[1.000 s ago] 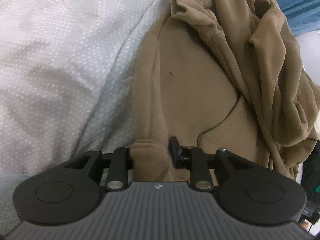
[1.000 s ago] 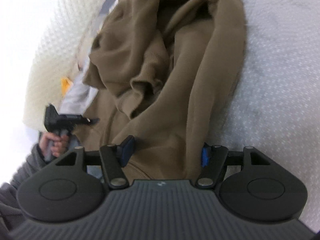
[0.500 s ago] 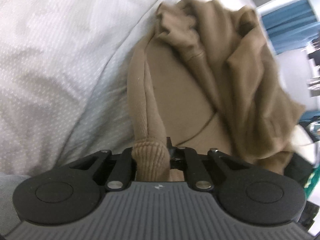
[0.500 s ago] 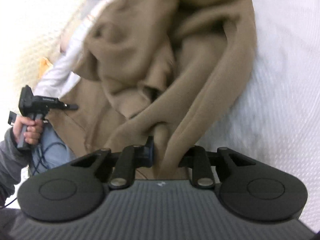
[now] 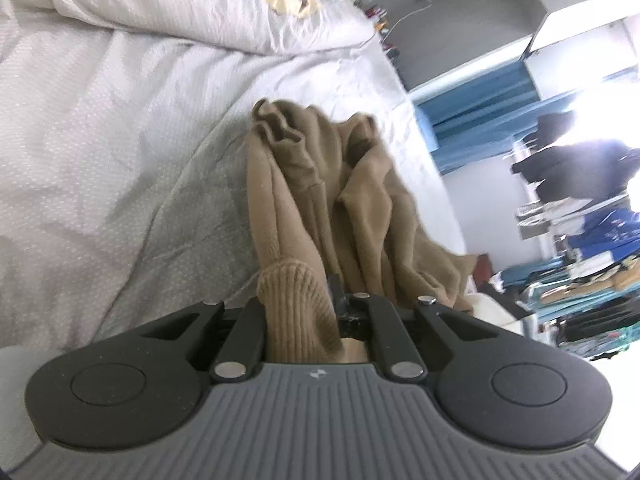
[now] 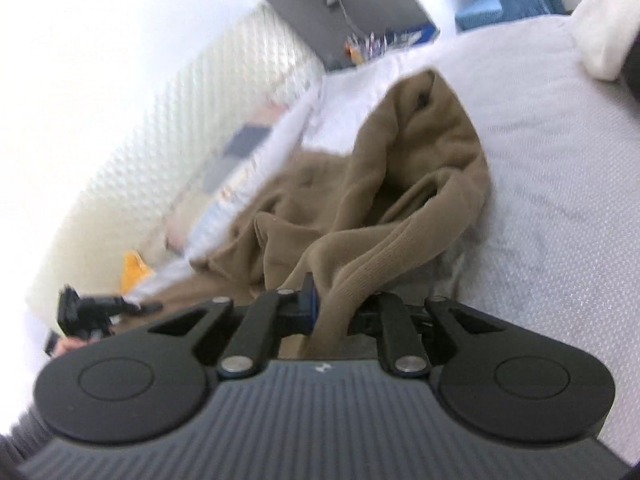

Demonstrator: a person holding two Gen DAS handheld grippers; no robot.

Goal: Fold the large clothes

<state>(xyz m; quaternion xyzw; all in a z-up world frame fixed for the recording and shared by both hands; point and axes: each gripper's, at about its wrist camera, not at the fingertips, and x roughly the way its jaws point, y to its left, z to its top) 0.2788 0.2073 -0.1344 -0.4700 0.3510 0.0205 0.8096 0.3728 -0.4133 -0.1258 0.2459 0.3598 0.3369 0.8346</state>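
Tan fleece, a hooded sweatshirt (image 5: 320, 200), lies bunched on the grey-white bed cover (image 5: 120, 140), its near edge raised off the bed.

Left side: the left hand-held gripper (image 5: 310, 312) is clamped on the ribbed hem band (image 5: 296, 304). Its jaws have just been closing; a second ago they stood apart around the hem with the cloth flat on the bed, and now the band bulges up between them. The view now takes in the rolled duvet (image 5: 160, 4) and shelving beyond the bed, consistent with a lift.

Right side: the right hand-held gripper (image 6: 320, 304) has likewise just been closing from a wide stance and now pinches a thick fold of the same hem (image 6: 360, 264). The body hangs in loose drapes from that grip, the hood end (image 6: 424, 96) farthest off on the cover.

Assessment: both lower corners appear secured and raised. The garment is not yet flat; sleeves remain tangled in the heap, so spreading likely precedes any fold.
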